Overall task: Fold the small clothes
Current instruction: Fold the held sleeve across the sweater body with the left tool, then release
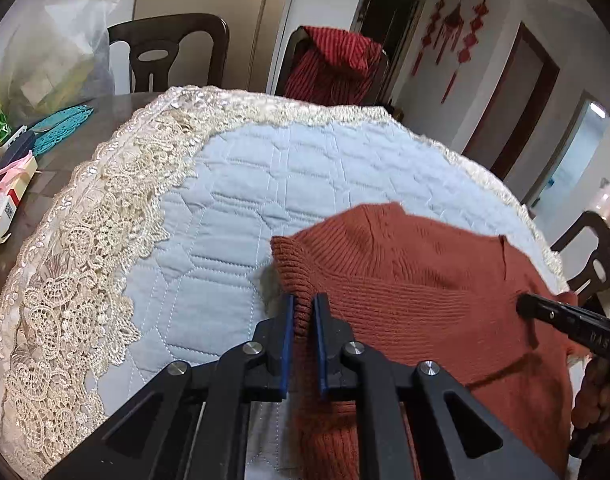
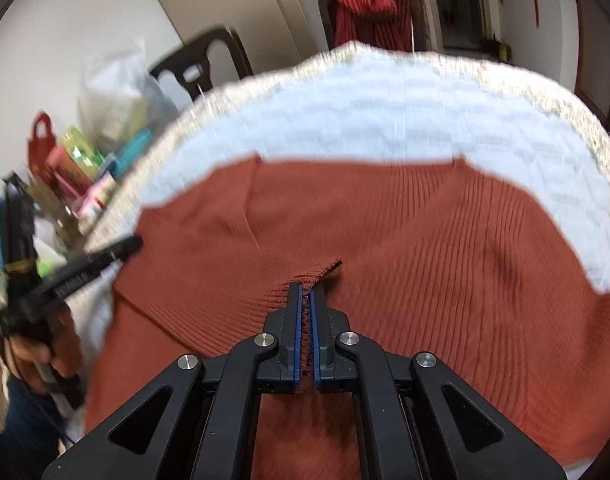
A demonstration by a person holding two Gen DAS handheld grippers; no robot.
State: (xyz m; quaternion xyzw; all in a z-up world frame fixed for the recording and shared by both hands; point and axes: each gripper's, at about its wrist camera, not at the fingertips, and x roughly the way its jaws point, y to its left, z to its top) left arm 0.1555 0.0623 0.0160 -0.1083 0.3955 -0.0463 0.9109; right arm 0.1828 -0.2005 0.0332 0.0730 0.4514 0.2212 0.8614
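- Far left, clutter is seen on the counter [image 1: 85,128]: a teal trivet [image 1: 61,124], a ribboned box [image 1: 9,196] and a clear plastic bag [image 1: 61,52].
- A quilted blue cover [image 1: 265,184] with a cream lace border [image 1: 89,248] is spread over the counter.
- The rust-red knit sweater [image 1: 405,280] is laid on the cover, toward its near right side.
- A ribbed cuff [image 1: 293,272] is clamped in the left claw [image 1: 303,320].
- In the blurred right wrist view, a ribbed edge [image 2: 317,274] of the sweater is pinched in the right claw [image 2: 305,308].
- Behind, a red striped garment [image 1: 337,64] is draped over a chair.
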